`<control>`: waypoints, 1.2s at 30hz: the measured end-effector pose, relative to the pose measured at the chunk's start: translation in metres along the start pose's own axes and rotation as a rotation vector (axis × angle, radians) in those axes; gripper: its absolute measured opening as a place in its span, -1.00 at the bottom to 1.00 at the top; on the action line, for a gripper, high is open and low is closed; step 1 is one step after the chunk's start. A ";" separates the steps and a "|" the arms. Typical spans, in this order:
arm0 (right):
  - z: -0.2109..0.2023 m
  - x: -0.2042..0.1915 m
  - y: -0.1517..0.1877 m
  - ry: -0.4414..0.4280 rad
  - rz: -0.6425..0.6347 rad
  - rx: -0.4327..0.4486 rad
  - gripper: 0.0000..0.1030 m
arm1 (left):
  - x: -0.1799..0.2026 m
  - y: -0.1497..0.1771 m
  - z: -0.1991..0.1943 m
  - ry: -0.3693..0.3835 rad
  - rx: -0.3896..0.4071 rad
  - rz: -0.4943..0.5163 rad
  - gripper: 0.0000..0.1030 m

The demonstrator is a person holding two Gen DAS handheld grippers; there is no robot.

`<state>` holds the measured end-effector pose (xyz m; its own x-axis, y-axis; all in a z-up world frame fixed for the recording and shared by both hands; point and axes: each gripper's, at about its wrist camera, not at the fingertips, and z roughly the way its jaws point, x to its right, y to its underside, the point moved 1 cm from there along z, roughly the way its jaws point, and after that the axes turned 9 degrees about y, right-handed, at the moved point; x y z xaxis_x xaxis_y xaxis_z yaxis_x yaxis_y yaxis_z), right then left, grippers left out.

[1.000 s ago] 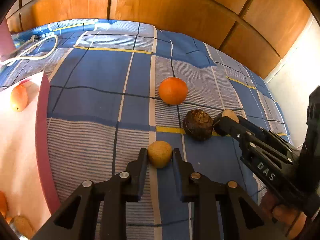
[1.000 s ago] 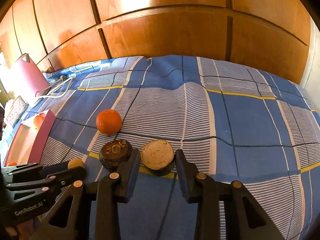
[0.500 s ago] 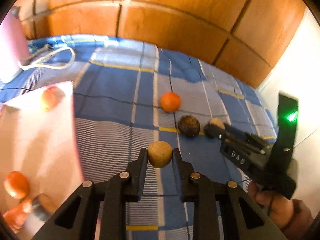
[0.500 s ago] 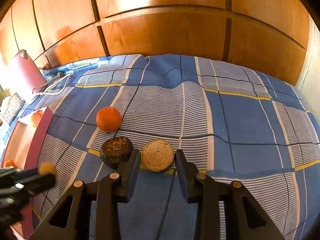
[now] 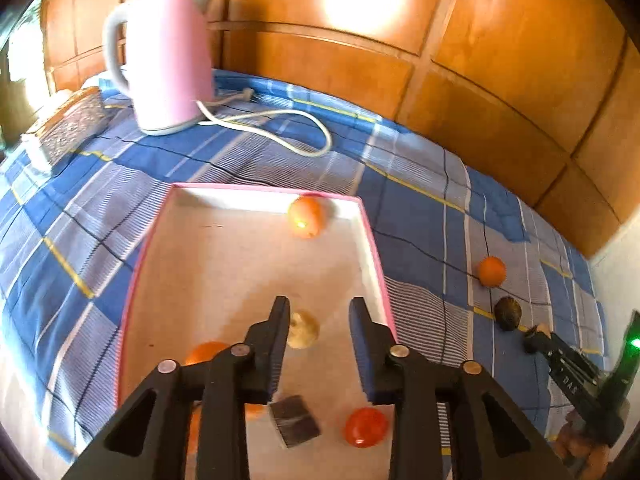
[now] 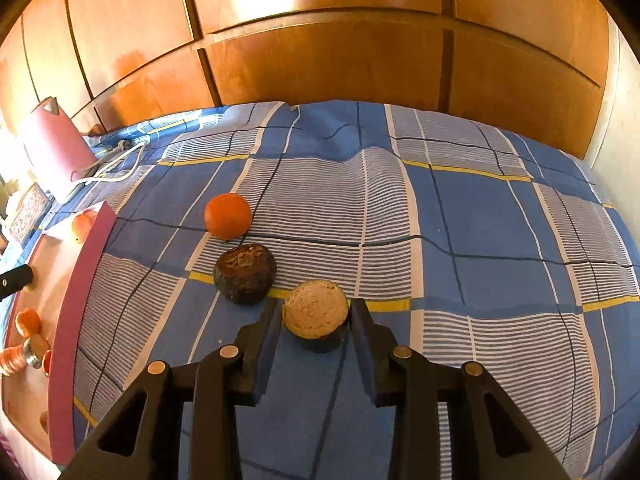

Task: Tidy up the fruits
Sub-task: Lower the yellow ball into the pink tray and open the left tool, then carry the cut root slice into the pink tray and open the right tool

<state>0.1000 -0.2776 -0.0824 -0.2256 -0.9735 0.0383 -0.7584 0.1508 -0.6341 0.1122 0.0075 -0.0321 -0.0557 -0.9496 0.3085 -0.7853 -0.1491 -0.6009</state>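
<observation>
My left gripper point(image 5: 319, 312) is open above the pink-rimmed tray point(image 5: 372, 240). A small tan round fruit point(image 5: 303, 330) lies on the tray floor just below its fingers, free of them. The tray also holds an orange-red fruit point(image 5: 306, 217) at the far end, a red one point(image 5: 366, 426) and a dark cube point(image 5: 295, 420). My right gripper point(image 6: 316, 316) is shut on a cut half fruit with pale flesh point(image 6: 316, 312), resting on the bed. A dark wrinkled fruit point(image 6: 245, 273) and an orange point(image 6: 227, 216) lie just left of it.
A pink kettle point(image 5: 162, 56) with a white cord point(image 5: 280, 128) stands at the far left of the blue checked bedspread point(image 6: 480, 220). A patterned box point(image 5: 68, 124) lies beside it. A wooden panel wall point(image 6: 320, 40) backs the bed.
My left gripper carried the tan fruit left from the bedspread to over the tray and opened, dropping it onto the tray. My right gripper stayed around the half fruit and closed on it.
</observation>
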 end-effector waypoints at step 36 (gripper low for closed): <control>-0.066 -0.118 0.007 -0.295 -0.194 0.012 -0.31 | -0.021 0.040 -0.061 0.043 0.087 -0.006 -0.12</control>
<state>0.0809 -0.1501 -0.0407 0.1102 -0.9918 -0.0646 -0.7620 -0.0425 -0.6462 0.0441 0.0379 -0.0175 -0.0788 -0.9363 0.3423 -0.7295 -0.1798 -0.6599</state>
